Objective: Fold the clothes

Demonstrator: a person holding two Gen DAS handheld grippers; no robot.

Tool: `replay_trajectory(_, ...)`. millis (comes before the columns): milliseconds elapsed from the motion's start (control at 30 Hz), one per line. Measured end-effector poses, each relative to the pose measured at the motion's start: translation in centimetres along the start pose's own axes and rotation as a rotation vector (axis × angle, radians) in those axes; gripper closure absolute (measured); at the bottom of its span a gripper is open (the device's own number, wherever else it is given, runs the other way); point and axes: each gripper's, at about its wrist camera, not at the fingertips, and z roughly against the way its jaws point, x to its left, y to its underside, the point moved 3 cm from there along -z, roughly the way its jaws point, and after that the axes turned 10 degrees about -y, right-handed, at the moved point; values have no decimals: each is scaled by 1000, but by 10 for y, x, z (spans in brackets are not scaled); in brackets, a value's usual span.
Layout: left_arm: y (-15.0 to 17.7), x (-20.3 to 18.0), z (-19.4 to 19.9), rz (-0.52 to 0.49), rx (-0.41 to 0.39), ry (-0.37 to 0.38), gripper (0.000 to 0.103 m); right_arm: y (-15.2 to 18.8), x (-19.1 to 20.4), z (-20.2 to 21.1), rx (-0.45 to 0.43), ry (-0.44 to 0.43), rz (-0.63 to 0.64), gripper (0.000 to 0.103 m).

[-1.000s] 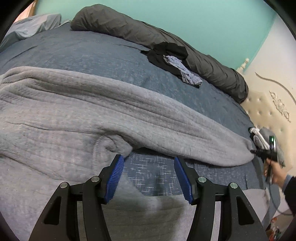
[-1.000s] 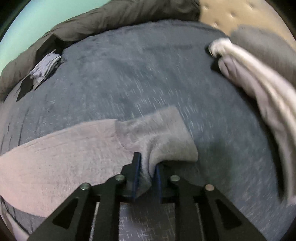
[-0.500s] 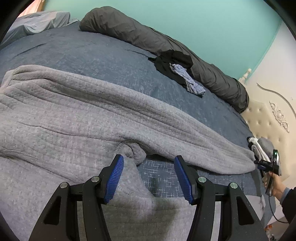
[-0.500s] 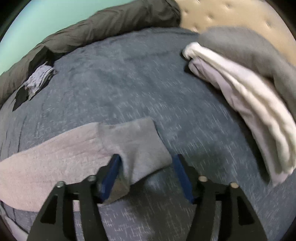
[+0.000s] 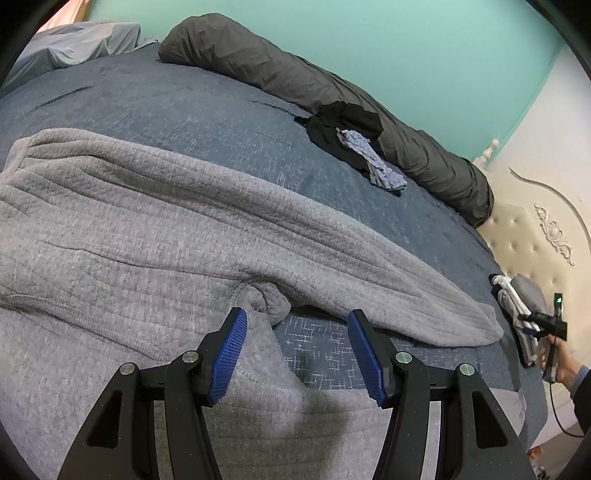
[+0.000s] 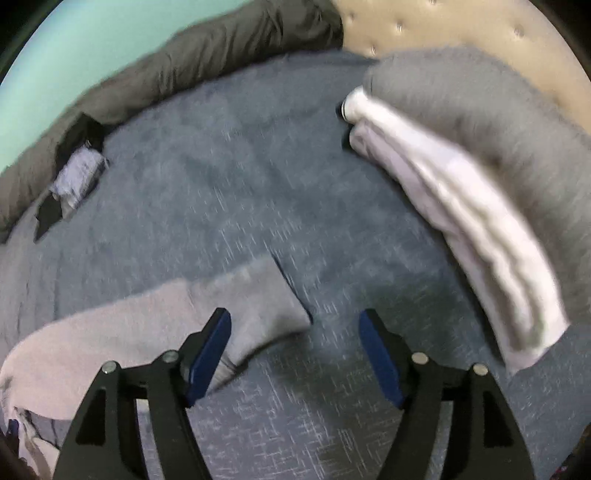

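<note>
Left wrist view: both grippers, left point(image 5: 297, 352) and right point(image 6: 295, 354), gape empty over spread grey trousers point(image 5: 155, 225); cuff point(image 6: 258, 302) at 11 o'clock awaits regrasp.

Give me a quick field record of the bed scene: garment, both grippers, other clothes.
garment: grey ribbed knit garment spread across blue bedspread
cuff: grey sleeve end lying flat, not gripped
left gripper: open, above bunched grey fabric, holding nothing
right gripper: open, cuff by its left finger
stack: folded grey and white clothes near beige tufted headboard
unfolded: black and blue-patterned clothes beside dark grey rolled duvet
</note>
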Motion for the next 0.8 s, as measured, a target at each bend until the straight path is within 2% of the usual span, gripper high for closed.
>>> replay_trajectory(67, 0, 0, 0, 1, 0, -2, 42, -2, 17, 3, -6, -32, 41, 30)
replay_trajectory(233, 0, 2, 1, 2, -4, -8, 42, 5, 73, -18, 39, -23, 185, 30)
replay_trajectory(333, -2, 9, 3, 17, -6, -12, 42, 10, 118, -34, 31, -87, 233, 30)
replay_trajectory(467, -4, 20, 3, 43, -8, -20, 42, 23, 217, -54, 55, -279, 352, 30)
replay_trajectory(567, -5, 29, 4, 60, -7, -29, 42, 38, 304, -79, 127, -386, 451, 30)
replay_trajectory(800, -5, 52, 3, 95, 10, -35, 42, 86, 468, -113, 269, -556, 672, 30)
